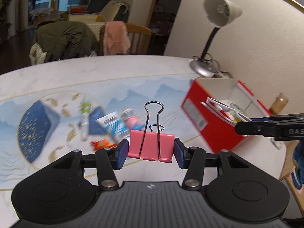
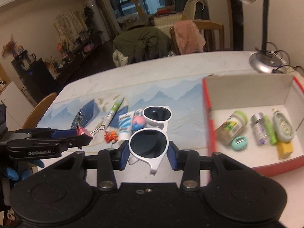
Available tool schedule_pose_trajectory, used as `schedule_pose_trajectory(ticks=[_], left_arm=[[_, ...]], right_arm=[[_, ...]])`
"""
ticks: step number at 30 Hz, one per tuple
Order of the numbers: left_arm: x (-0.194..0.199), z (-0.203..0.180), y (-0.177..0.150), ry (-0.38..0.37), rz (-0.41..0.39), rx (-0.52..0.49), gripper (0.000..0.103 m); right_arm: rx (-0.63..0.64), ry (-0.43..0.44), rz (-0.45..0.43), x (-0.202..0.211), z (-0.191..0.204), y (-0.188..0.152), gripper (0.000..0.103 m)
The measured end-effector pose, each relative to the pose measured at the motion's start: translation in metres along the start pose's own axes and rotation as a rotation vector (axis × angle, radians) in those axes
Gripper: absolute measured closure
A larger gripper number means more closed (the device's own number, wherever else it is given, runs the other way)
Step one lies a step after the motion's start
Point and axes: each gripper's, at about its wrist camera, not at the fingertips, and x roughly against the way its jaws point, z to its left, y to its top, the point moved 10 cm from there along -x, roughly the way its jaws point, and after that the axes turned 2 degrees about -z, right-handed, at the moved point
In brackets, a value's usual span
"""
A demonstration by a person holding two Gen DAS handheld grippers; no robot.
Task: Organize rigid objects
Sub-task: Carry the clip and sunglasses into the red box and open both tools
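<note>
My left gripper is shut on a pink binder clip and holds it above the table; it also shows in the right wrist view with the clip. My right gripper is shut on white sunglasses with dark lenses, held above the table left of the red box. In the left wrist view the sunglasses hang over the box. The box holds a jar, a teal round item, small bottles and a yellow box.
On the blue patterned table mat lie a white-blue tube, a green-capped pen, a pink-blue toy and an orange toy. A desk lamp stands behind the box. Chairs stand beyond the far edge.
</note>
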Motion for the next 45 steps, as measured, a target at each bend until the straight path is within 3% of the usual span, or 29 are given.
schedule_pose_trajectory(ticks=[14,16,18,26,32,45], left_arm=[[-0.038,-0.129,0.03,-0.092,-0.005,-0.146,0.053],[-0.047,-0.145,0.031,-0.1,0.003,-0.161,0.053],[-0.059,-0.16,0.032,-0.108,0.015,-0.177,0.053],[-0.109,-0.207,0.044,-0.095,0.047,-0.232,0.053],[-0.158,-0.234,0.042,-0.083,0.121,-0.264,0.053],[-0.225,-0.239,0.029,0.017,0.256,-0.289,0.053]], right_arm=[[-0.059,-0.069,-0.081,0.044,-0.105,0.015,0.063],[-0.069,-0.079,-0.077,0.047,-0.121,0.014,0.094],[-0.091,-0.072,-0.066,0.048,-0.137,0.012,0.099],[-0.097,-0.106,-0.034,0.04,-0.191,0.006,0.1],[-0.138,-0.09,-0.014,0.031,-0.223,0.007,0.1],[-0.172,-0.051,0.074,-0.004,-0.253,0.006,0.099]])
